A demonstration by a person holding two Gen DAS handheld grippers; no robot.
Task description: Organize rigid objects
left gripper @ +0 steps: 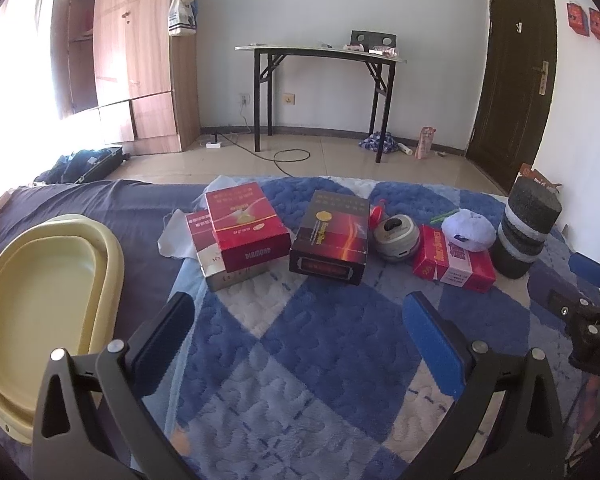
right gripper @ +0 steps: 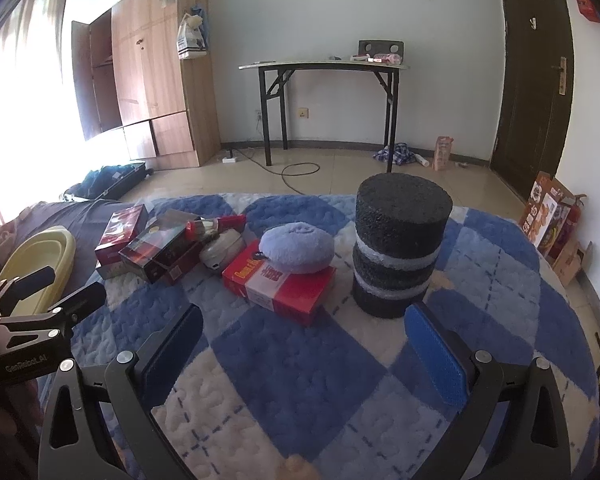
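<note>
On a blue-and-white quilt lie a red box marked DIAMOND [left gripper: 246,226] stacked on a red-and-silver box [left gripper: 210,256], a dark box [left gripper: 332,236], a grey round gadget [left gripper: 396,234], and a red-and-white box [left gripper: 452,262] with a pale blue soft pad [left gripper: 468,230] on top. A black foam cylinder [right gripper: 400,248] with white bands stands upright at the right. My left gripper [left gripper: 300,340] is open over bare quilt, short of the boxes. My right gripper [right gripper: 304,344] is open too, just in front of the cylinder and the red-and-white box [right gripper: 280,284].
A yellow oval basin [left gripper: 40,304] rests on dark bedding at the left. The other gripper shows at each view's edge. Beyond the bed are tiled floor, a folding table [left gripper: 320,56], a wooden wardrobe [left gripper: 140,60], a dark door [left gripper: 516,72] and cartons by the right wall.
</note>
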